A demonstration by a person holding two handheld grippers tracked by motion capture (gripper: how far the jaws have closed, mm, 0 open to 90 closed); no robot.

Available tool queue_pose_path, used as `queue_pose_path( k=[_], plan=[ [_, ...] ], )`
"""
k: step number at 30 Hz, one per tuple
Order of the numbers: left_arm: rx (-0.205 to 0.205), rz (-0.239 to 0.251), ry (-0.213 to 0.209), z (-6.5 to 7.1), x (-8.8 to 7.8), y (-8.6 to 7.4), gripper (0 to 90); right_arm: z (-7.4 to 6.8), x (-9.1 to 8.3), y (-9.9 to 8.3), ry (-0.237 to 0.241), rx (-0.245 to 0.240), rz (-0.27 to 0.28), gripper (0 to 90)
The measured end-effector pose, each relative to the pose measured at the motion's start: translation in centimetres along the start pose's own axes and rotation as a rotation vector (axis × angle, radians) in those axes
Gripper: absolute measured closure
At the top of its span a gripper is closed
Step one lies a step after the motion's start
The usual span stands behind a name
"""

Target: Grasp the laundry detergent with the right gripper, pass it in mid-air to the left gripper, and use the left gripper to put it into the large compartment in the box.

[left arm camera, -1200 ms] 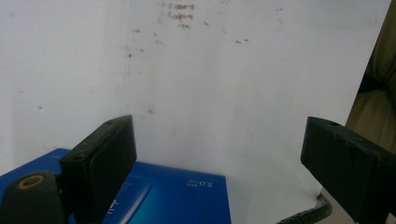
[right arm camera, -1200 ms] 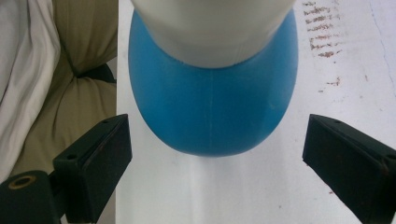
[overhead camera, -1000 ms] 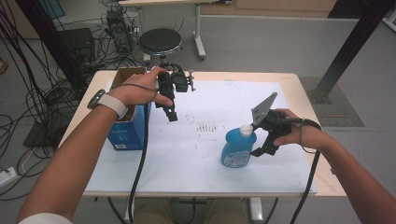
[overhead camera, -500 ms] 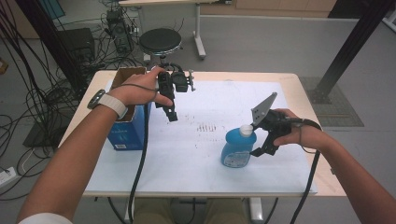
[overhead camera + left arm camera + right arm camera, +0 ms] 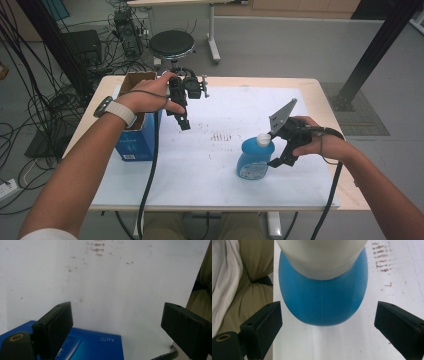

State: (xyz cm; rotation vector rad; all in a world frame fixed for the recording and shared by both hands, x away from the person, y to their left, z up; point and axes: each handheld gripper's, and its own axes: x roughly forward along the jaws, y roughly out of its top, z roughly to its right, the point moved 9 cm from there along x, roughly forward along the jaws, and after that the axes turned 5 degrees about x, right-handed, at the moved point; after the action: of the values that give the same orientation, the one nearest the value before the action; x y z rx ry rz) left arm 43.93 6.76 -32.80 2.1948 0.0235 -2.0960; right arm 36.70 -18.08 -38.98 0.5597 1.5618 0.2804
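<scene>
The wooden bench [image 5: 320, 92] carries 1 white sheet [image 5: 215, 165]; on it stand a blue bottle [image 5: 252, 157] at 4 o'clock and a blue box [image 5: 136, 140] at 9 o'clock.

1. The blue box [image 5: 82, 345] bears white print that reads "5.0" upside down in the left gripper view.
2. Its other lettering is too blurred to read.

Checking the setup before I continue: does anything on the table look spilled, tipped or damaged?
Nothing spilled or tipped: the blue bottle stands upright, capped. The only oddity is brownish smudges marking the white sheet mid-table.
</scene>
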Motion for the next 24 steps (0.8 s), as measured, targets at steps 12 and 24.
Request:
queue_pose_path(
  k=[12,24],
  plan=[
    [0.001,0.0,-0.002,0.02,0.08,-0.03,11.1,0.04,0.07,0.19,-0.008,-0.001,0.019,7.4],
    [0.002,0.002,-0.003,0.03,0.21,0.03,11.1,0.06,0.45,0.09,-0.016,0.006,0.027,7.4]
  ],
)
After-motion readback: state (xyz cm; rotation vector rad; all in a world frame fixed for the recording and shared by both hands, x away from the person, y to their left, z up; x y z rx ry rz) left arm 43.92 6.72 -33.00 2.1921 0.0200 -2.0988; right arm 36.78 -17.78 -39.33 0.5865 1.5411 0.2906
